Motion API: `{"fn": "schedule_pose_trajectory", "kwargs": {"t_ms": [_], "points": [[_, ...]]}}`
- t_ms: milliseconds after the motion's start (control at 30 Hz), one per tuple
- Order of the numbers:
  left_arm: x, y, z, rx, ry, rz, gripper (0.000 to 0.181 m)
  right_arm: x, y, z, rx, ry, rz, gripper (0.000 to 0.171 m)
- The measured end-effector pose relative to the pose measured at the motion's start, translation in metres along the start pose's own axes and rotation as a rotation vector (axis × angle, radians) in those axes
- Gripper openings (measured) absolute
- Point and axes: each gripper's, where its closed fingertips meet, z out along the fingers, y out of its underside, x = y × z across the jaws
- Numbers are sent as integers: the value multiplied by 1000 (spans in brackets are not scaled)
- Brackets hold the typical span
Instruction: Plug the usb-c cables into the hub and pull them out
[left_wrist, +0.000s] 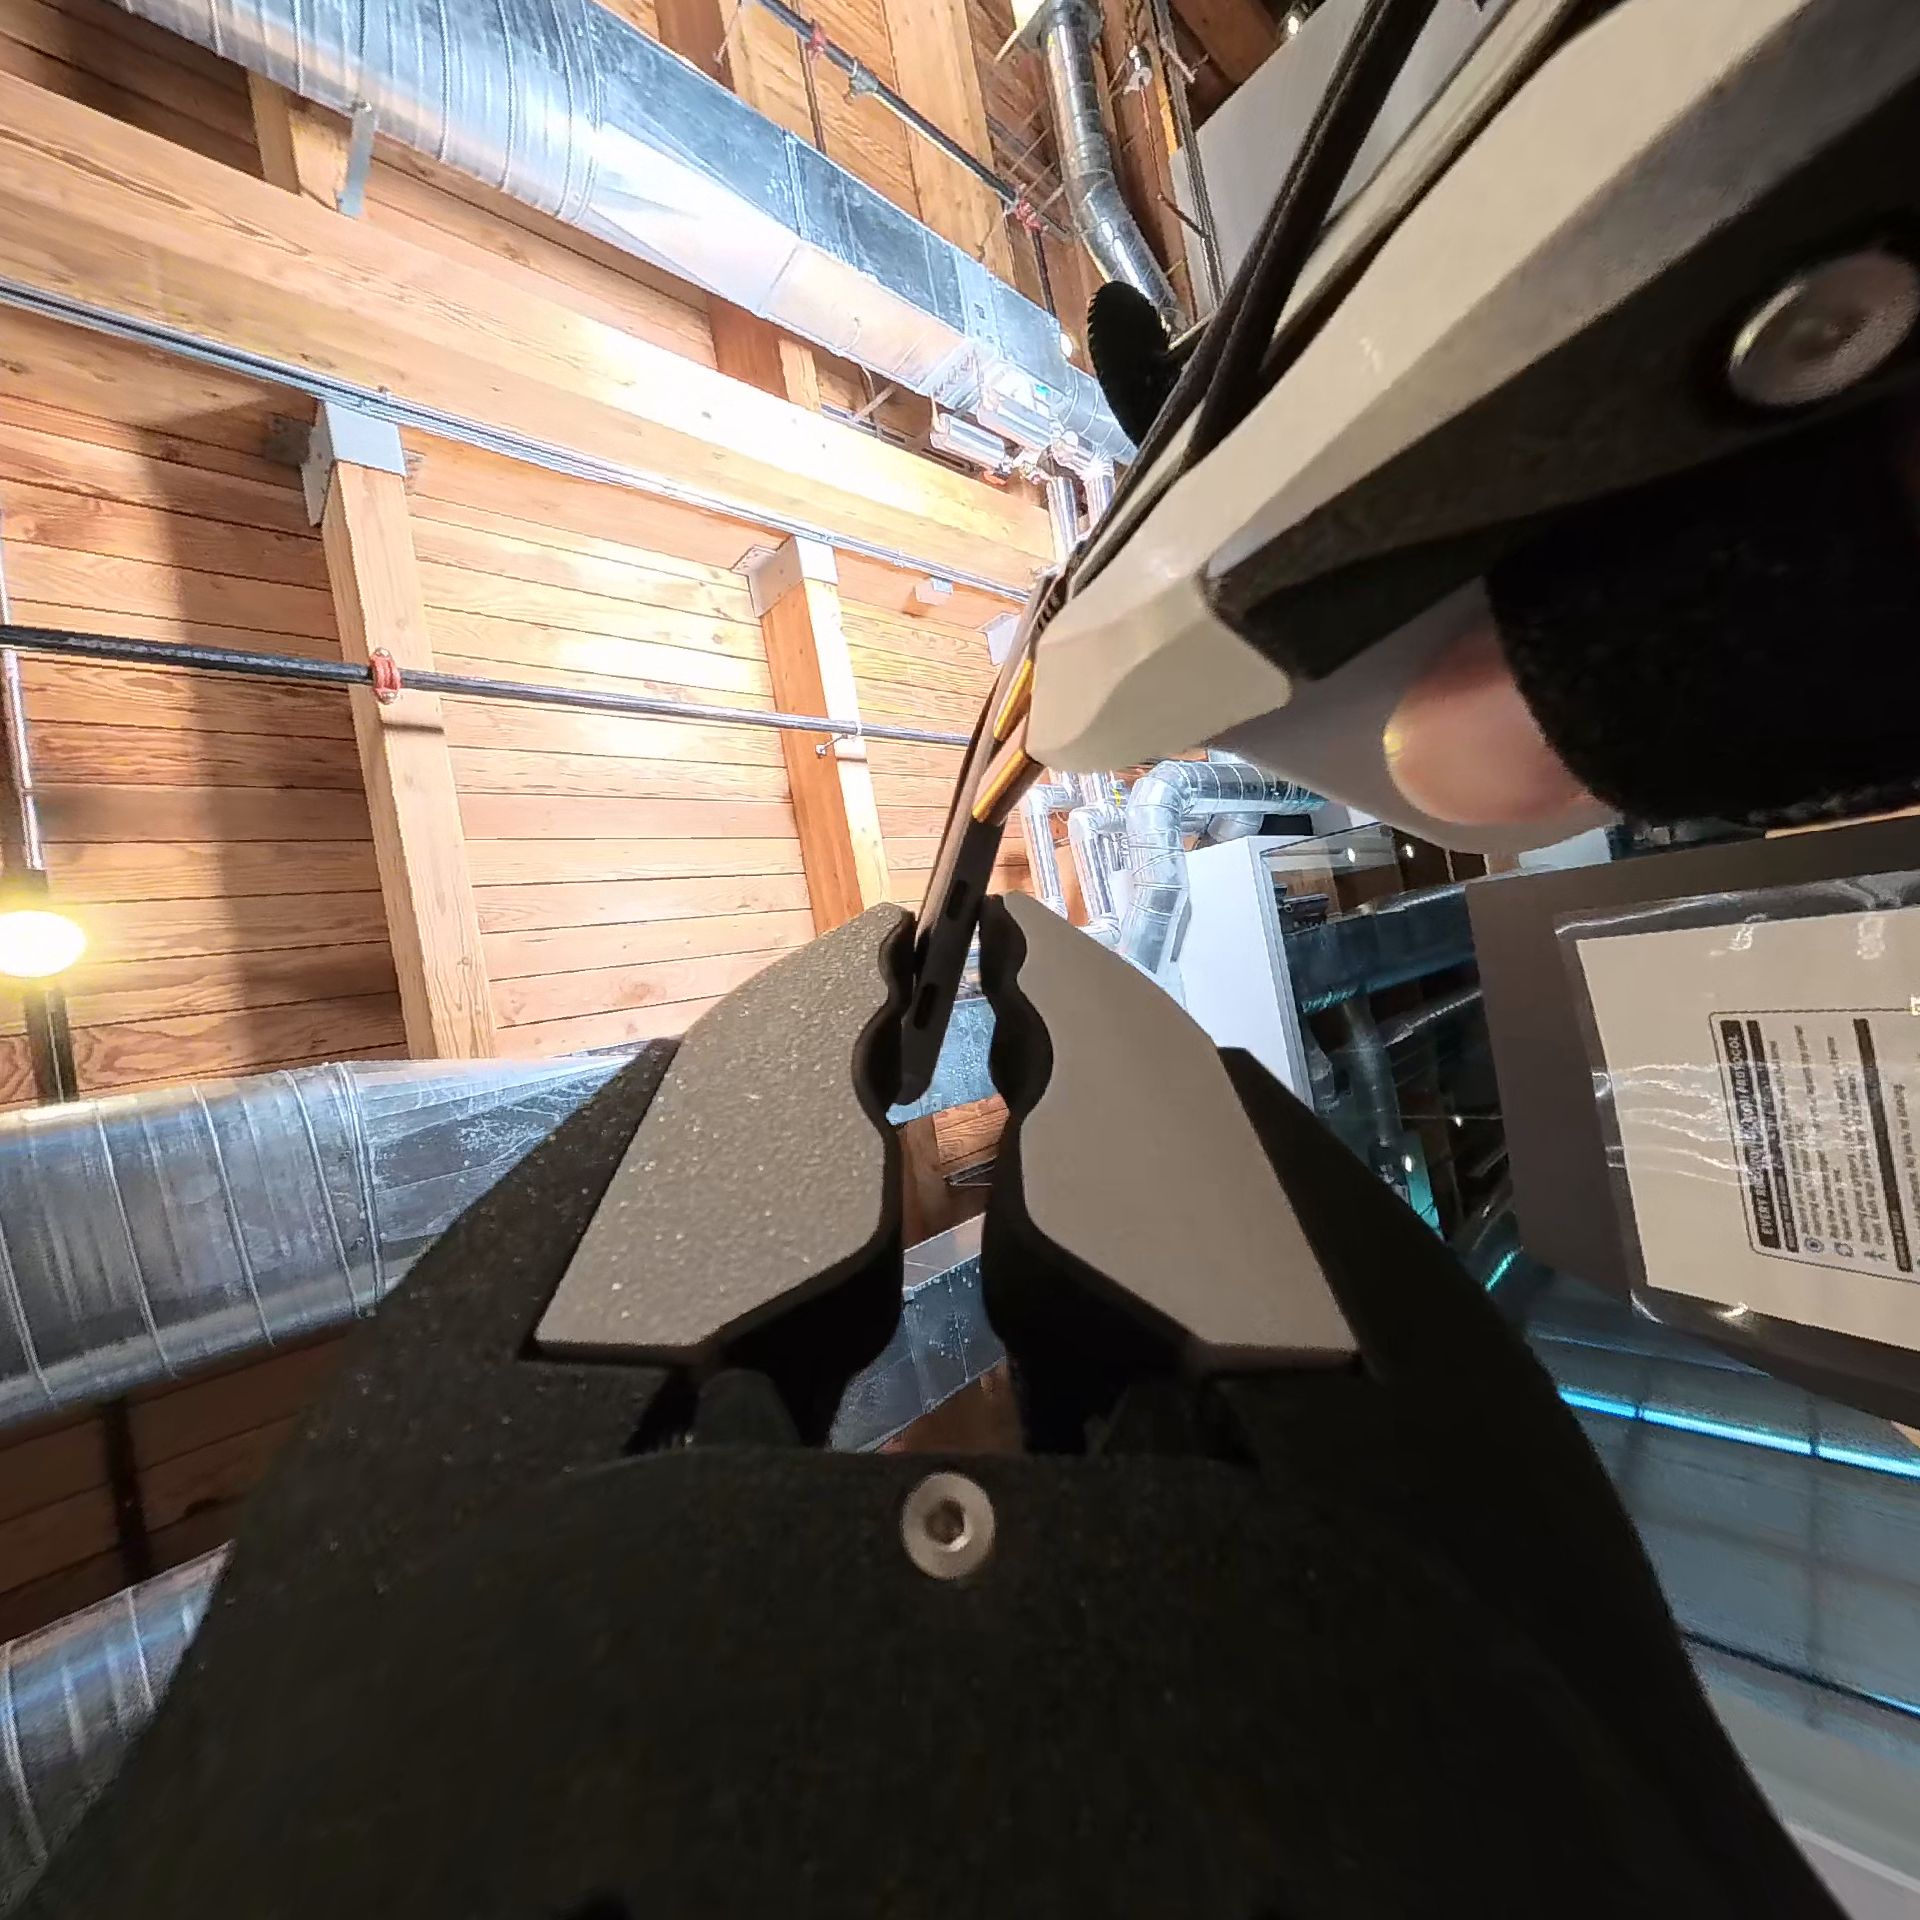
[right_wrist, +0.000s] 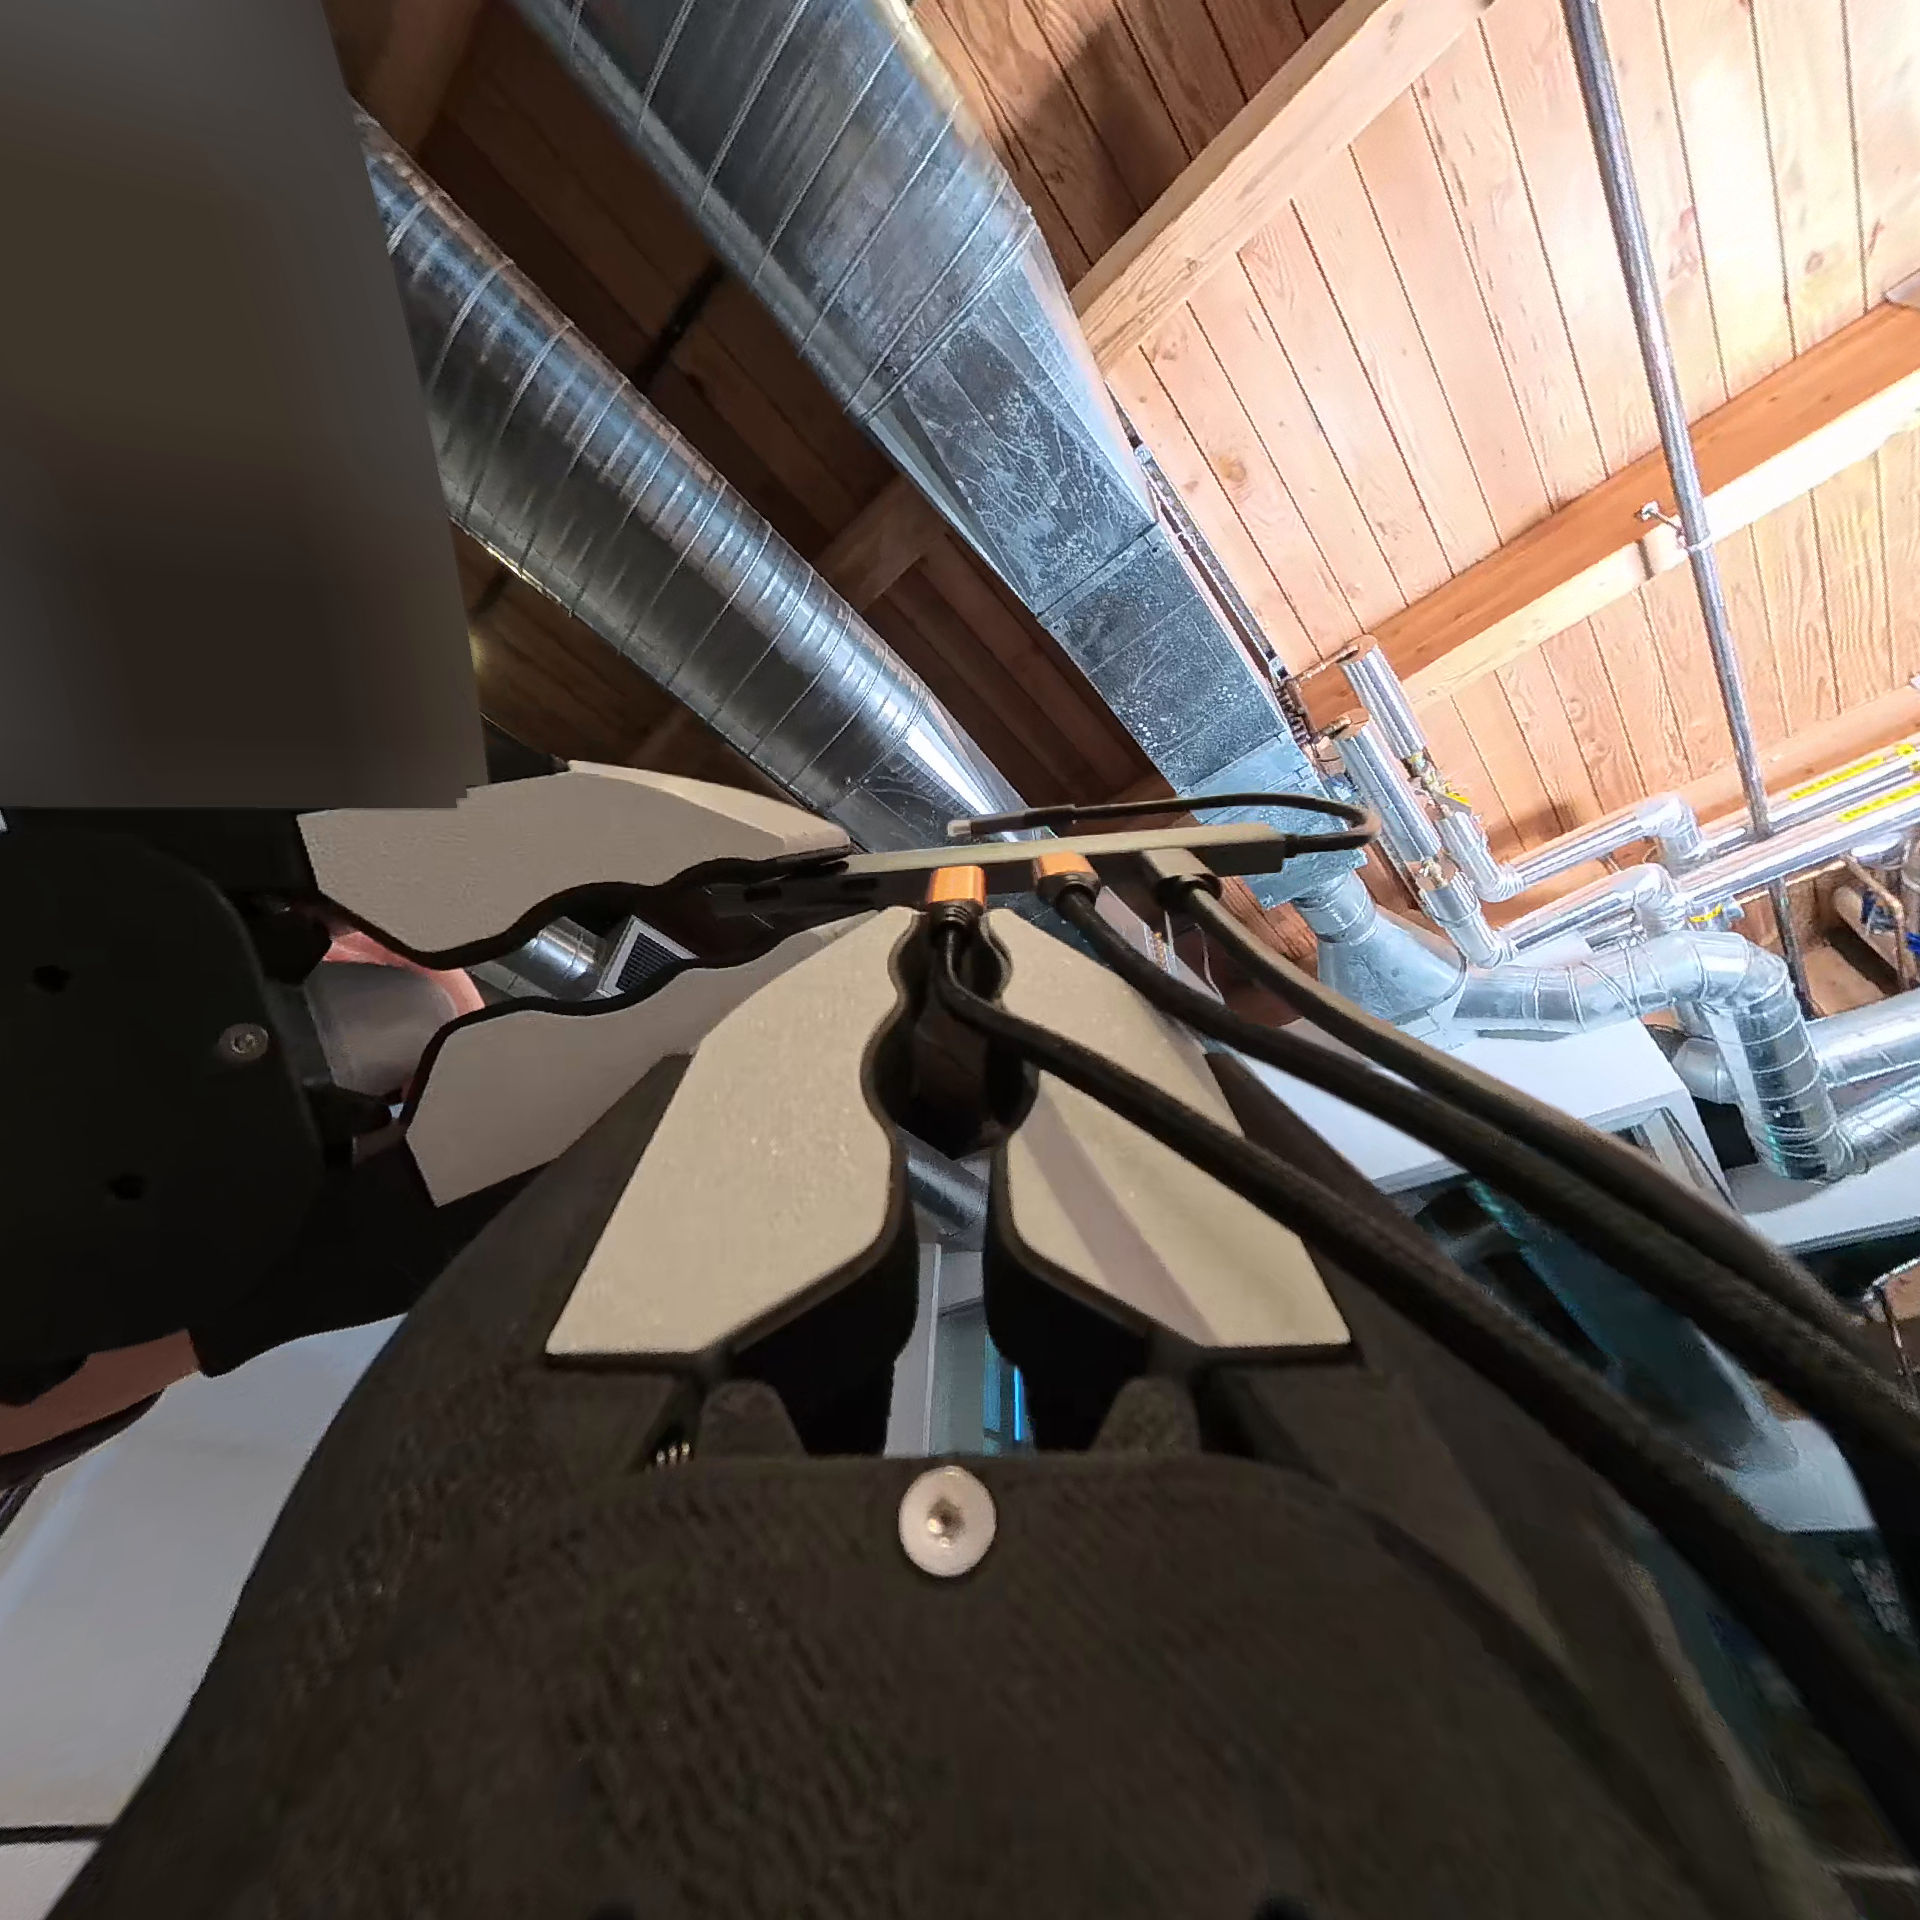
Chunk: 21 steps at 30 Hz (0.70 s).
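My left gripper is shut on one end of a slim dark usb-c hub, held up towards the ceiling. In the right wrist view the hub lies crosswise, with the left gripper clamped on its left end. Two orange-tipped cables and one black cable are plugged into its edge. My right gripper is shut on the leftmost cable just below its orange plug. The right gripper's grey finger sits by the orange plugs in the left wrist view. The hub's own lead loops over it.
Wooden ceiling boards and silver air ducts fill the background. The black cables trail down to the right over my right gripper. A grey panel with a plastic-wrapped paper sheet stands at right. A gloved hand's thumb holds the right gripper.
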Motion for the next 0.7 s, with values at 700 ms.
{"fn": "schedule_pose_trajectory", "kwargs": {"t_ms": [700], "points": [[11, 15, 12, -71, 56, 21, 11, -7, 9, 1, -53, -14, -103, 7]]}}
